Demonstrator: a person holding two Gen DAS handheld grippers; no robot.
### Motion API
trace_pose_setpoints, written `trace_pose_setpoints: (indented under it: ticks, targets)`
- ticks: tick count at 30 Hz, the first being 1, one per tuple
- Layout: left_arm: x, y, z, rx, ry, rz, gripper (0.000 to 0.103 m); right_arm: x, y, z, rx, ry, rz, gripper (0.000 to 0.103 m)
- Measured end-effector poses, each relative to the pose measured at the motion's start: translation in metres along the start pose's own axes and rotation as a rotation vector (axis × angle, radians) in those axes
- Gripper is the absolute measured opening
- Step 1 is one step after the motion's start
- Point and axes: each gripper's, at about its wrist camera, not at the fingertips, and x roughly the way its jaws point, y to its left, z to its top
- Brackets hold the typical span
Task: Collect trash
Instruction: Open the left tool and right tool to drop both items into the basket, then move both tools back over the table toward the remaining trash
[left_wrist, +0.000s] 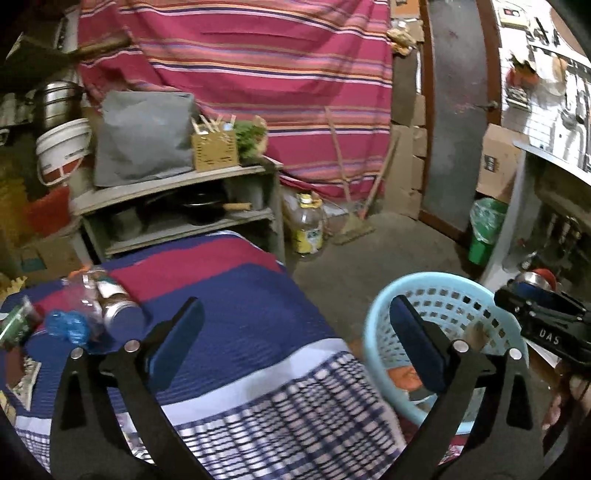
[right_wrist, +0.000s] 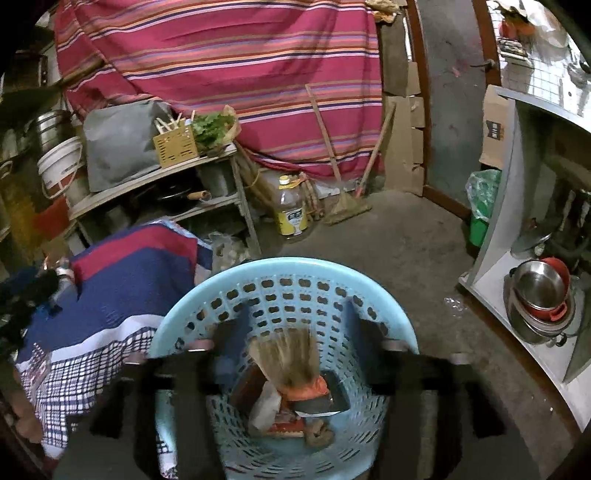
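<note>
A light blue plastic basket (right_wrist: 288, 269) stands on the floor beside the cloth-covered table and holds several wrappers; it also shows in the left wrist view (left_wrist: 443, 284). A blurred tan piece of trash (right_wrist: 288, 354) is in mid-air between my right fingers, over the basket. My right gripper (right_wrist: 299, 332) is open above the basket. My left gripper (left_wrist: 295, 332) is open and empty over the table's blue and red cloth (left_wrist: 236, 291). On the table's left lie a clear plastic bottle (left_wrist: 88, 291), a blue crumpled bag (left_wrist: 68, 326) and a green packet (left_wrist: 16, 325).
A grey shelf unit (left_wrist: 177, 195) with a pan stands behind the table. A large oil bottle (left_wrist: 306, 225), a broom (left_wrist: 351, 221) and a green bin (left_wrist: 484, 229) stand on the concrete floor. A white cabinet with metal bowls (right_wrist: 543, 295) is at right.
</note>
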Motion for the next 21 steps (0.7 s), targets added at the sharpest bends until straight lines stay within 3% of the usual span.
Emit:
trace_pose_setpoints:
  ticks: [8,21]
  targets:
    - [-0.015,0.044,-0.005,-0.054,-0.005,0.074,0.097,-0.017,0.014,-0.006,0.003,-0.036,0.023,0.077]
    - [-0.06,0.145,-0.028,-0.144,0.005,0.236,0.097,-0.047,0.113,0.0,-0.109,-0.091,0.143,0.083]
